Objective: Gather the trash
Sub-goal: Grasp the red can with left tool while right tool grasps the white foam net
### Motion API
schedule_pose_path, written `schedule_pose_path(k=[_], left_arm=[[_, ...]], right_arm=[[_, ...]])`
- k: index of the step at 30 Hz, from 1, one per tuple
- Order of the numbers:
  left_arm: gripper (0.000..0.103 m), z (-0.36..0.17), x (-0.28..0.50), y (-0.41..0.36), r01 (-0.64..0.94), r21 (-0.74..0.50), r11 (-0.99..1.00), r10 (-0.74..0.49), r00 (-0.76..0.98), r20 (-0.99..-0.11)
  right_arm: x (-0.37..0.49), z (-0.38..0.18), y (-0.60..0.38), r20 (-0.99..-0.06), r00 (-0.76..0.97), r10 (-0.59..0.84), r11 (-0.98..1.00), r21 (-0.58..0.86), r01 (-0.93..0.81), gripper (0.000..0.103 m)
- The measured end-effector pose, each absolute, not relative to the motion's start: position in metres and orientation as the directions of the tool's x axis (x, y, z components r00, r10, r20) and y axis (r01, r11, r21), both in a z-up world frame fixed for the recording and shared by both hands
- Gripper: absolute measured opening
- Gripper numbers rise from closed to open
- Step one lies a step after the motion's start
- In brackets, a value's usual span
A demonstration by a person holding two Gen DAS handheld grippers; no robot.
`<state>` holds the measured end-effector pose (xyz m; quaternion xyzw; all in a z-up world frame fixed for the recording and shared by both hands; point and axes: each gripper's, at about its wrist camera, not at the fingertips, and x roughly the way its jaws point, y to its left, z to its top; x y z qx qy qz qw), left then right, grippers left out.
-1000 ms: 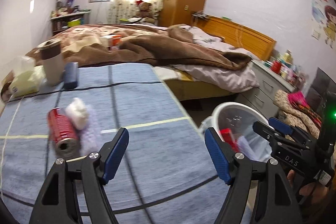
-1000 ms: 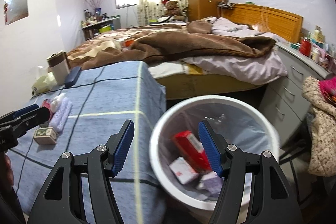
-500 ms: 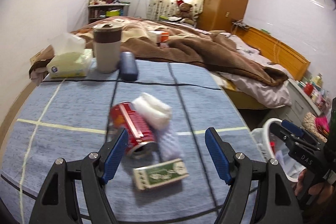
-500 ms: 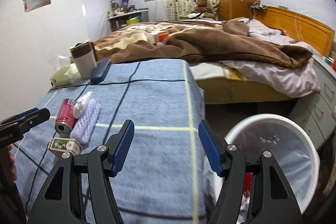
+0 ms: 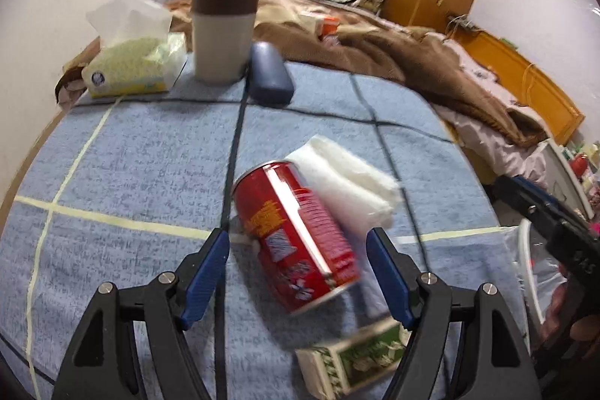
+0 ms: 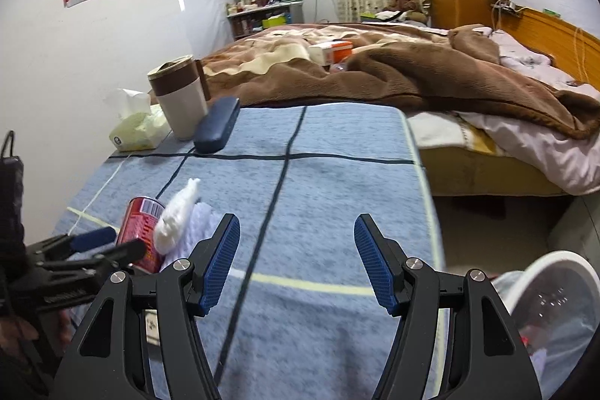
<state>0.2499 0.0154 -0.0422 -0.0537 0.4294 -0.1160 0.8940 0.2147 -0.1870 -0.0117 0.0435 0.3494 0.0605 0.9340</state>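
**Can lined up, not yet gripped**

The left gripper (image 5: 298,263) is spread apart around the red can (image 5: 296,238) lying on the blue cloth (image 5: 142,156), pads not touching. The right gripper (image 6: 296,259) hangs released and empty. Closing off-centre could roll the can into the tissue (image 5: 348,182) or green box (image 5: 356,358). Its label is too blurred to read.

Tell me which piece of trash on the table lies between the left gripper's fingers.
The red can, on its side. The white tissue wad lies beyond it; the green box sits nearer the camera.
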Motion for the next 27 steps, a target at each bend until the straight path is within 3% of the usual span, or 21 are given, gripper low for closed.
schedule_pose_path(k=[27], left_arm=[[0.077,-0.053,0.281,0.06,0.114,-0.157,0.981,-0.194,0.596,-0.779]], right_arm=[[0.245,-0.06,-0.119,-0.767,0.522,0.372,0.927,0.277,-0.253,0.065]])
